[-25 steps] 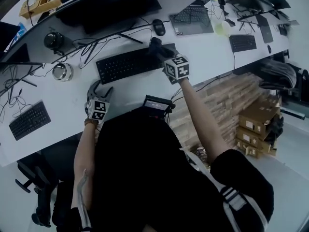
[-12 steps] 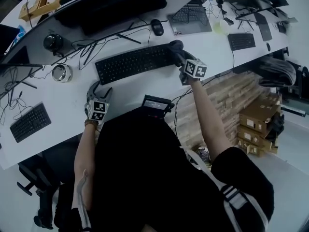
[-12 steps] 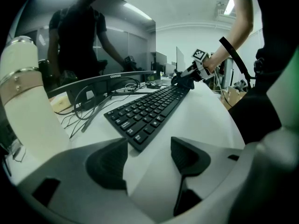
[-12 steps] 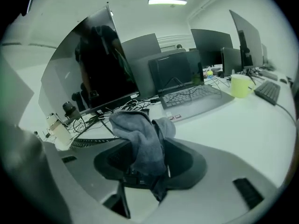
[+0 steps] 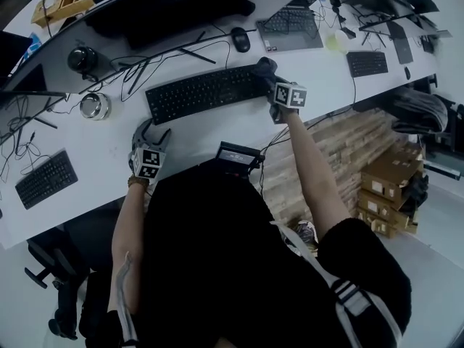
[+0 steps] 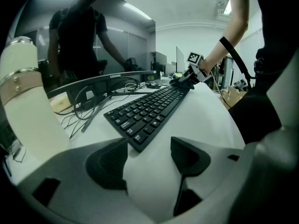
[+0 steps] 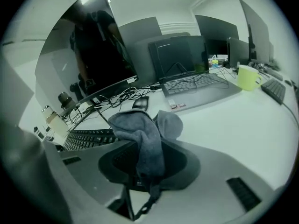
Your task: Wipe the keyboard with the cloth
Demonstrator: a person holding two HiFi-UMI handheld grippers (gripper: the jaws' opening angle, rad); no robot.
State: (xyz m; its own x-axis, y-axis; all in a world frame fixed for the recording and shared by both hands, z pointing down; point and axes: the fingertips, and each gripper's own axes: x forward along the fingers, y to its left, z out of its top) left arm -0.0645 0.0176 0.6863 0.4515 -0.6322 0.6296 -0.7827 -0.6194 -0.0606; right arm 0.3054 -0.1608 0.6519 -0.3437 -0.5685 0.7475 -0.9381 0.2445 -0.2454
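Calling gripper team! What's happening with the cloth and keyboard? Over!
Right gripper closing on the grey cloth, at the keyboard's right end. Left gripper open, empty, near keyboard's left corner. Nothing on the keys; mouse and cables lie behind.

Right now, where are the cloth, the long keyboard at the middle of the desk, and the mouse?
cloth point(image 7: 142, 136): right gripper view, on its hanging gray fold.
keyboard point(image 5: 203, 93): head view, on the middle rows of keys.
mouse point(image 5: 240, 40): head view, on its black back.

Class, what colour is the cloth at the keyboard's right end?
Grey, a plain mid-grey cloth; it shows best in the right gripper view.
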